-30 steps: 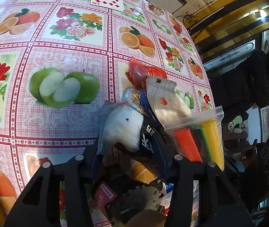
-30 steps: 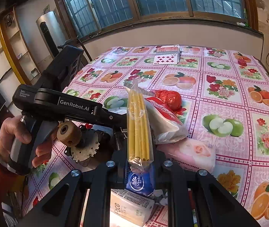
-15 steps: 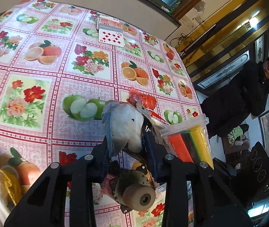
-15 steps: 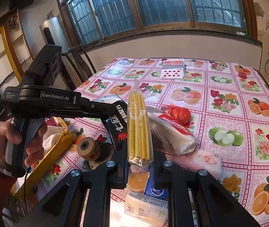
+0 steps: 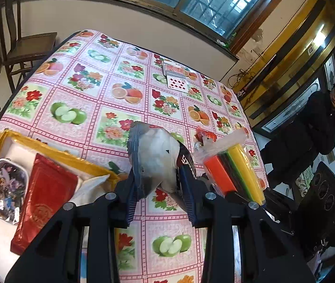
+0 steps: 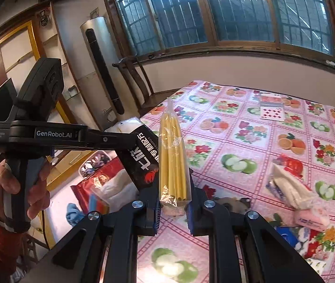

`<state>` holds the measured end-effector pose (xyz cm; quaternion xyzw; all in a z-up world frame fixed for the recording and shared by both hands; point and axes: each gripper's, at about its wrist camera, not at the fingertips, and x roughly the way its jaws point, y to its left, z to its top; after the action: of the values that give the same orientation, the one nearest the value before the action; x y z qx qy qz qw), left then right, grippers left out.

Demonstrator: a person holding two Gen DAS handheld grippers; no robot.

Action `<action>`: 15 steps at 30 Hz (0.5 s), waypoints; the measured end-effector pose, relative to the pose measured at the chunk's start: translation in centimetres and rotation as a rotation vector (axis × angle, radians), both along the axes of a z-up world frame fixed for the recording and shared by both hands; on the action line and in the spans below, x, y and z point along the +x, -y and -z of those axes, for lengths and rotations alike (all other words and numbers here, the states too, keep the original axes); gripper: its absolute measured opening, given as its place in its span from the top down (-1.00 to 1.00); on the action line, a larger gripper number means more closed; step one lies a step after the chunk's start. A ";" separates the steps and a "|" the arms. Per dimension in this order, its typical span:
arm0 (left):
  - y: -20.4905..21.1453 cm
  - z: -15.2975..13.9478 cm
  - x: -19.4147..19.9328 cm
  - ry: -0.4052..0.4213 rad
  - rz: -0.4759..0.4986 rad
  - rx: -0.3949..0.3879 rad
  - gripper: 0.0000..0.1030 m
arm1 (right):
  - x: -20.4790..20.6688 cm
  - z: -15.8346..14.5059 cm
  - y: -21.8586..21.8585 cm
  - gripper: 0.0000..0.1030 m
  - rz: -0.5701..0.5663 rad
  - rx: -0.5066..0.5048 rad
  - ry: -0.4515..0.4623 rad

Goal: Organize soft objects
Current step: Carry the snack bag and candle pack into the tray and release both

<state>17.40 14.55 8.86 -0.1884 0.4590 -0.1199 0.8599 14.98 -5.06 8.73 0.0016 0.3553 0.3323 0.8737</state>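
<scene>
My left tool (image 5: 160,188) grips a snack bag (image 5: 155,160) aloft, my right tool (image 6: 173,208) pinches a straw packet (image 6: 172,165), both seemingly above the tabletop (image 5: 92,99).

I read "GenRobot.AI" in pale letters along the side of the left gripper (image 6: 129,141). A smaller label at its rear is too small for me. The black snack bag (image 6: 144,160) it holds carries white characters and a digit string I can't make out reliably.
</scene>
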 end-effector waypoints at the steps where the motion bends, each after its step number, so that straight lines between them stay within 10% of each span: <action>1: -0.8 0.0 -0.8 -0.005 -0.001 0.010 0.39 | -0.6 0.1 -1.1 0.66 -0.019 0.007 -0.007; 15: -12.8 4.3 -11.0 -0.153 -0.113 0.139 0.37 | -7.4 5.6 -15.8 0.67 -0.184 -0.029 -0.127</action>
<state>6.40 27.39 4.57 -0.1624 0.5193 -0.0244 0.8387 7.61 10.70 3.11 -0.0225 0.4132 0.4053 0.8152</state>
